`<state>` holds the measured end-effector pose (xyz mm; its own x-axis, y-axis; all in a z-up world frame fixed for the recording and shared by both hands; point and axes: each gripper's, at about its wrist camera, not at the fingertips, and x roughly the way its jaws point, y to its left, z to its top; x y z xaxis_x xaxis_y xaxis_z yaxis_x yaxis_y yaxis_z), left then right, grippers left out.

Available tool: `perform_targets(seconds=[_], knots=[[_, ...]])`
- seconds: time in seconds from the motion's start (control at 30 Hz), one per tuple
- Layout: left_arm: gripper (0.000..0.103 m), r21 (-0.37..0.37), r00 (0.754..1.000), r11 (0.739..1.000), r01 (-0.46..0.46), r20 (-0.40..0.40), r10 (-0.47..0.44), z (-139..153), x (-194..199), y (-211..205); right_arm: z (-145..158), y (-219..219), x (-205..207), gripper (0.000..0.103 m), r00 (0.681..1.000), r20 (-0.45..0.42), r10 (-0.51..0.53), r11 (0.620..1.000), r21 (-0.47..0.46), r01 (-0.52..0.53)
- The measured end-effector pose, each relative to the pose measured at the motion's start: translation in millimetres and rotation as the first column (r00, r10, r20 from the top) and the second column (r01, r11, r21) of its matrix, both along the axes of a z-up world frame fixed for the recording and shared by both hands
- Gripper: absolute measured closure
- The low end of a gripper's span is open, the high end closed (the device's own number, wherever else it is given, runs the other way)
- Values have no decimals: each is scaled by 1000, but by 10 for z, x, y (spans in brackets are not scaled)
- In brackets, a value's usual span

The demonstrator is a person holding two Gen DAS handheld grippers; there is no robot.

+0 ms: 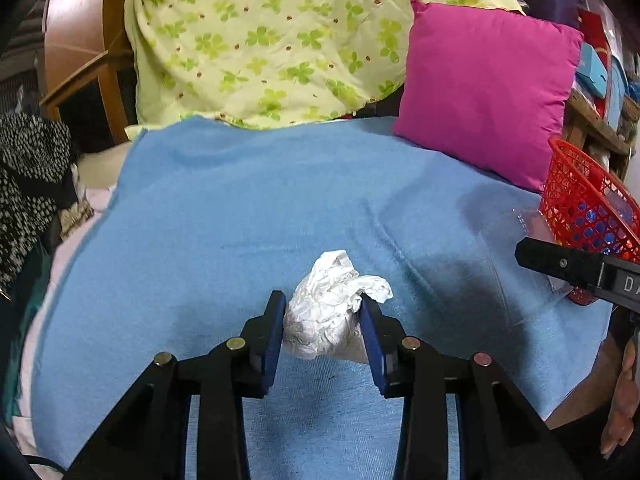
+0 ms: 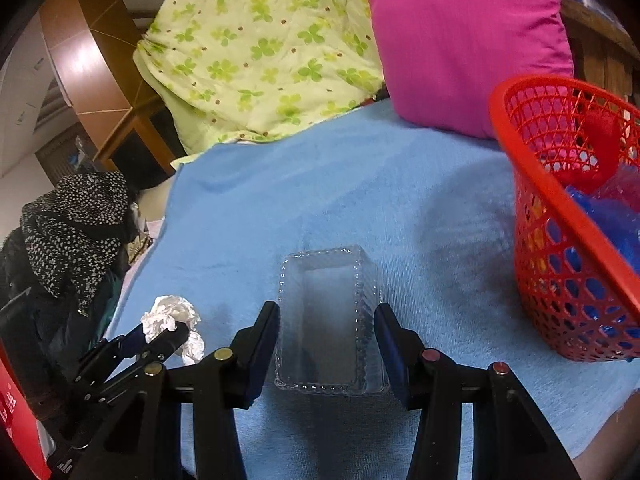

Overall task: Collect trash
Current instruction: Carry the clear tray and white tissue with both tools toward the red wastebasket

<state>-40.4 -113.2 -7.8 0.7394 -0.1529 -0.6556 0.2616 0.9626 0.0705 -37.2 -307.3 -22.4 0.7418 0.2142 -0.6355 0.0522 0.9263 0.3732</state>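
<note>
A crumpled white tissue [image 1: 328, 320] is pinched between the blue pads of my left gripper [image 1: 322, 300], which is shut on it just above the blue towel [image 1: 240, 220]. The right wrist view shows the same tissue [image 2: 170, 312] in the left gripper [image 2: 158, 330] at the lower left. My right gripper [image 2: 326, 308] is shut on a clear plastic container [image 2: 326, 320], its pads pressing the two long sides. A red mesh basket [image 2: 560, 240] stands to the right with blue plastic inside. The same basket [image 1: 580, 200] sits at the right edge of the left wrist view.
A magenta pillow [image 1: 488, 92] and a green clover-print quilt [image 1: 260, 40] lie at the back of the bed. Dark spotted clothing [image 2: 76, 224] is heaped off the left edge. Wooden furniture [image 1: 80, 40] stands behind. A person's hand [image 1: 624, 392] shows at the lower right.
</note>
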Motion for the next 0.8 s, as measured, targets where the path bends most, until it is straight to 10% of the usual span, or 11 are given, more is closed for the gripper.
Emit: perform_targets(seconds=[0.8], knots=[[64, 115, 986, 992, 60, 147, -77, 705, -375, -529, 460, -358, -437, 51, 967, 246, -58, 993, 115, 30]])
